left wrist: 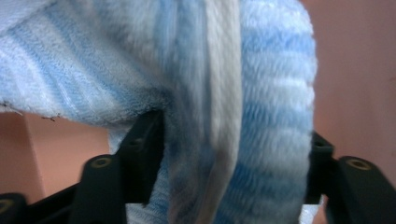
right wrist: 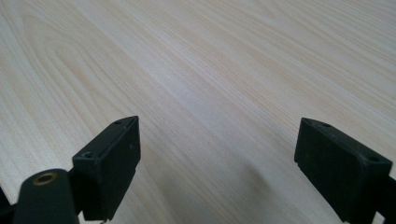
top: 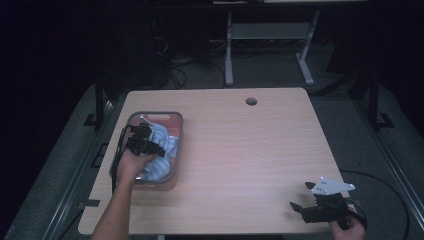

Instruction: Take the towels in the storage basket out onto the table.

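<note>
Wooden table [top: 240, 150] is carrying a pink tray [top: 172, 120]; inside that tray the left gripper [top: 150, 140] is pinching blue-striped cloth [left wrist: 261, 93]; well away from the tray, the right gripper [top: 300, 196] is hovering with jaws spread.

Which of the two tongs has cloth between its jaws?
The left tongs, down in the pink tray: a fold of blue-and-white striped fleece cloth sits between their jaws. The right tongs stand open over bare wooden table.

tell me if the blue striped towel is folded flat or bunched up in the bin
Bunched up: the towel lies crumpled in the bin, and thick folds of it sit between the left tool's jaws.
</note>
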Motion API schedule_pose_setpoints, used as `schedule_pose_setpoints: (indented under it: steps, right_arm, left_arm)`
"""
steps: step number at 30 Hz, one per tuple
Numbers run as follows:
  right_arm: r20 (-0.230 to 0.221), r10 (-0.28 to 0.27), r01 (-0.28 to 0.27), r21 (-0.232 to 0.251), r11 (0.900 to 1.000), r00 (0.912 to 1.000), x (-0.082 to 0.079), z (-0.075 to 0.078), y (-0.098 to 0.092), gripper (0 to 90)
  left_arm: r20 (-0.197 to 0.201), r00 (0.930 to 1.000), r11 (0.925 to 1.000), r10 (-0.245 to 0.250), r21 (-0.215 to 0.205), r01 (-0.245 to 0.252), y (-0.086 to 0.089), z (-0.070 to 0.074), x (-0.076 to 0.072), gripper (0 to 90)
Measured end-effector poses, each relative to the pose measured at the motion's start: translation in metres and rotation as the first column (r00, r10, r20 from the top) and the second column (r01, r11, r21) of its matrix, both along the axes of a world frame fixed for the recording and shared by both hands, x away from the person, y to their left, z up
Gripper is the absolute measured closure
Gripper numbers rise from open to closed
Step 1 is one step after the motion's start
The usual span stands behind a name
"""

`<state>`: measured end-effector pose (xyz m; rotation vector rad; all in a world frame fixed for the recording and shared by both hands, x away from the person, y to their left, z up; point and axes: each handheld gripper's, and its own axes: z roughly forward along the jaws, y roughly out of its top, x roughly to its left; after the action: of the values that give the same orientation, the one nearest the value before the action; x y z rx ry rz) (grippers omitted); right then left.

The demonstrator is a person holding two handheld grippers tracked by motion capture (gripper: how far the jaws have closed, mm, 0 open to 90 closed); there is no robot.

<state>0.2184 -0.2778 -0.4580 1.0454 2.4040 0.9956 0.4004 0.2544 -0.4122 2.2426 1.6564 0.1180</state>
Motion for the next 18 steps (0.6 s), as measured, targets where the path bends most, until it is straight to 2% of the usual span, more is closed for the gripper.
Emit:
schedule_pose_setpoints:
  steps: [3,4,8,18]
  right_arm:
    - [0.001,0.001,-0.001,-0.001,1.000,1.0000,0.0000,0.0000,0.0002,13.8]
    - [0.002,0.000,0.000,-0.003,1.000,1.0000,0.0001,-0.0002,0.0003,13.8]
    - [0.002,0.001,-0.001,-0.003,1.000,1.0000,-0.0002,0.0001,0.0020,13.8]
    - [0.007,-0.004,0.004,-0.003,1.000,1.0000,0.0009,-0.0001,0.0017,13.8]
  left_arm:
    - [-0.008,0.9999,1.0000,-0.006,0.002,0.006,-0.0004,-0.0009,0.0005,44.6]
    - [-0.022,0.9997,0.9999,-0.007,0.012,0.007,-0.0023,-0.0021,-0.0002,47.1]
    - [-0.039,0.9991,0.9993,-0.018,0.033,0.019,-0.0053,-0.0046,-0.0015,47.8]
    - [-0.037,0.9989,0.9985,-0.027,0.046,0.029,-0.0069,-0.0061,-0.0018,58.4]
